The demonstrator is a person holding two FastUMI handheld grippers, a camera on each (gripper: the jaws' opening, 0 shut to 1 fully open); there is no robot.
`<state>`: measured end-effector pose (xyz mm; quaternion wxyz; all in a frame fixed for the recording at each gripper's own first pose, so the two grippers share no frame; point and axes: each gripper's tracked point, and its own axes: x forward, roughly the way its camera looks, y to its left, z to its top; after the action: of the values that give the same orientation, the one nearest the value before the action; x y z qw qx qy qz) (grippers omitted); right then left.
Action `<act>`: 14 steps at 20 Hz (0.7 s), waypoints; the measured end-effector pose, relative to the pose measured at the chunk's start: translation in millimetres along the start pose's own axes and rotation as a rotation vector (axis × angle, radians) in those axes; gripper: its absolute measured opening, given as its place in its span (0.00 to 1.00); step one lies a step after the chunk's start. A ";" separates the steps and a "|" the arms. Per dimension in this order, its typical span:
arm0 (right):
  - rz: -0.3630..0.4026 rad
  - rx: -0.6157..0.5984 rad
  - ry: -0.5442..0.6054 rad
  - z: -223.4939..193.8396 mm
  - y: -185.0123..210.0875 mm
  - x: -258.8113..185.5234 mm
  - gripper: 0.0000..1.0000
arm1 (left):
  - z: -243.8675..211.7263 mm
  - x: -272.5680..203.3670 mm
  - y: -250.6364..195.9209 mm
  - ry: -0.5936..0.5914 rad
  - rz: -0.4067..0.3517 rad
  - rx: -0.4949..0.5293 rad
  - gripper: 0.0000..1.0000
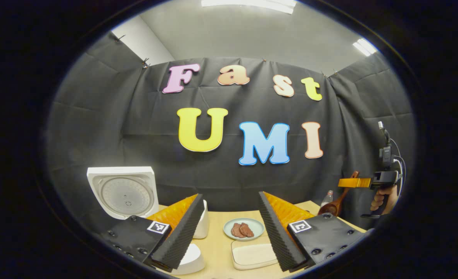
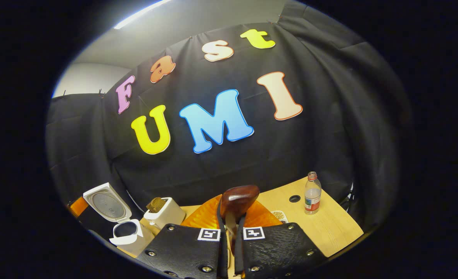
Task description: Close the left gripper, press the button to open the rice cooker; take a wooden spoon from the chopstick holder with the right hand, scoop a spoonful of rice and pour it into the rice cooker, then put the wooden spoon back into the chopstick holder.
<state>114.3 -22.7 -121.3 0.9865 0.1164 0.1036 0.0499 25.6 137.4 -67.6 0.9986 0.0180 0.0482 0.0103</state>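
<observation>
The white rice cooker stands with its lid (image 1: pixel 122 192) raised; in the right gripper view the lid (image 2: pixel 106 203) tilts back over the open pot (image 2: pixel 128 232). My left gripper (image 1: pixel 229 232) is open, with nothing between its fingers. My right gripper (image 2: pixel 232 230) is shut on the wooden spoon (image 2: pixel 238 197), whose dark bowl sticks up past the fingertips. In the left gripper view that right gripper (image 1: pixel 353 182) hangs at the far right, held by a hand (image 1: pixel 384 199), the wooden spoon (image 1: pixel 335 203) slanting bowl-down. A white chopstick holder (image 2: pixel 165 212) stands beside the cooker. A pale rectangular dish (image 1: pixel 252 255) lies near my left gripper.
A round plate with brown meat pieces (image 1: pixel 244 228) sits mid-table. A clear bottle (image 2: pixel 313 193) stands at the far right of the wooden table (image 2: pixel 329 228), near a round hole (image 2: pixel 294 198). A small dish (image 2: pixel 279 215) peeks out beside my right finger.
</observation>
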 end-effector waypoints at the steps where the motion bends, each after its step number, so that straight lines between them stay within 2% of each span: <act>1: -0.014 -0.004 0.013 -6.9 -5.7 5.9 0.12 | 1.0 -0.5 0.1 0.001 0.004 0.001 0.96; 2: -0.020 -0.002 0.022 -12.2 -8.6 10.8 0.07 | 1.8 0.1 -0.3 0.002 0.009 0.004 0.96; 7: -0.047 -0.041 0.075 -48.6 -24.5 42.4 0.07 | 9.1 1.2 4.8 -0.008 0.041 0.009 0.96; 14: -0.095 -0.026 0.132 -85.2 -34.1 71.0 0.07 | -0.5 -1.0 22.5 0.026 0.097 0.023 0.96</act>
<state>167.5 -28.3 -224.2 0.9802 0.0952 0.1733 0.0121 24.1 159.8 -67.2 0.9960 0.0314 0.0605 0.0582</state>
